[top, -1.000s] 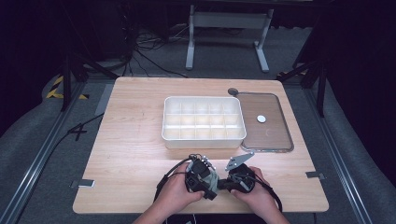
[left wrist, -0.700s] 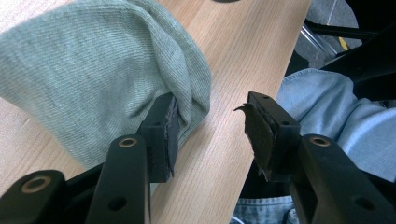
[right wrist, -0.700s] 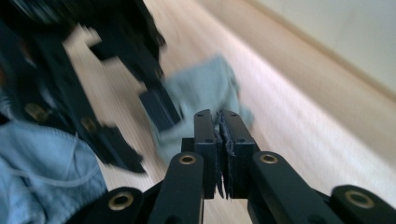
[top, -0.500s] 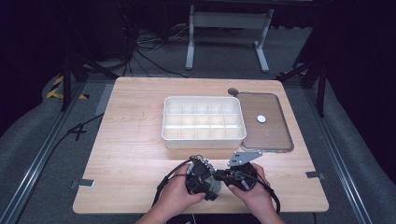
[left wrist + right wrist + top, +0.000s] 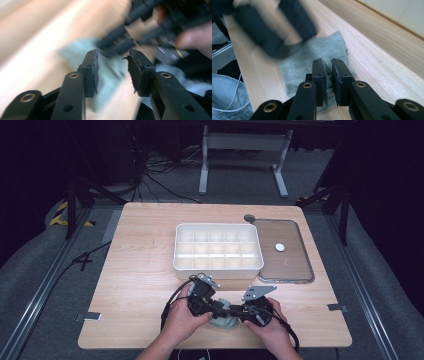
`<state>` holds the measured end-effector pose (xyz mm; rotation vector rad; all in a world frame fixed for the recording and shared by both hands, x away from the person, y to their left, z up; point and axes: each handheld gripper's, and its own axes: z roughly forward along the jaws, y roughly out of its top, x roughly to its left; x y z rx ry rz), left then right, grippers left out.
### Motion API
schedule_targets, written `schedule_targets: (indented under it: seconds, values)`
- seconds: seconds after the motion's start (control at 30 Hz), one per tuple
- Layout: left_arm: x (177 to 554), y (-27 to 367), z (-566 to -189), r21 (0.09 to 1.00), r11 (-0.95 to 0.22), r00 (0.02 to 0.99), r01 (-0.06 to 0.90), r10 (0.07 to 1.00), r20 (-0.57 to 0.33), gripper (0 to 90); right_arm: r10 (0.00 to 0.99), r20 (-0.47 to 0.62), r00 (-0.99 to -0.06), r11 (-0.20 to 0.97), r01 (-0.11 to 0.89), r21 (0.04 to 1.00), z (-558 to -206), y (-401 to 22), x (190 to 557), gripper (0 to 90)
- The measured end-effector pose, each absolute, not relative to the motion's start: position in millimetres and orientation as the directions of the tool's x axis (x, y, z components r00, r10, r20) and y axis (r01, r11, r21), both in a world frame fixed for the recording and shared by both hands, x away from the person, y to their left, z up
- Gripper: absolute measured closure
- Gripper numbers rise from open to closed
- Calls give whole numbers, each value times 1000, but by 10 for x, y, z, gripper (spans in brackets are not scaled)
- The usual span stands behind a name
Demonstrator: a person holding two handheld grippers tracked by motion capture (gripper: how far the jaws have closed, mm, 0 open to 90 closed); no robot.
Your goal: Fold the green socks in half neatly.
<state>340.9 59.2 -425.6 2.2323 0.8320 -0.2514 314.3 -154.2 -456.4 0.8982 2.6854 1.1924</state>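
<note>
Left gripper [image 5: 112,68] has just been closing, jaws parted over the small grey-green knit cloth [image 5: 317,57] at the near edge of the light wooden tabletop [image 5: 140,270]. Right gripper [image 5: 327,75] looks nearly closed, pinching the cloth's near edge. Guessing folding's underway; next, the left needs a corner. Blur hides its contact.
</note>
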Motion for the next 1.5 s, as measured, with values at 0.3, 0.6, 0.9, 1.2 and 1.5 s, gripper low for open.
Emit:
schedule_targets:
  seconds: [0.3, 0.6, 0.9, 1.2, 1.5]
  values:
    - [3422, 385, -4470, 498, -656, 805, 567, 570, -165, 782, 526, 133, -840, 546, 454, 705, -4555, -1532, 3090, 782]
    - [3365, 417, -4471, 474, -642, 782, 602, 594, -189, 771, 482, 94, -871, 669, 436, 603, -4516, -1501, 3054, 763]
    - [3307, 502, -4410, 460, -629, 775, 626, 562, -287, 700, 459, 32, -888, 705, 386, 595, -4530, -1522, 3115, 777]
    - [3240, 418, -4456, 459, -669, 801, 585, 565, -197, 739, 529, 79, -845, 628, 453, 633, -4246, -1790, 3166, 762]
    - [3207, 387, -4429, 449, -664, 791, 597, 580, -195, 735, 449, 170, -877, 683, 460, 567, -4369, -1631, 3076, 801]
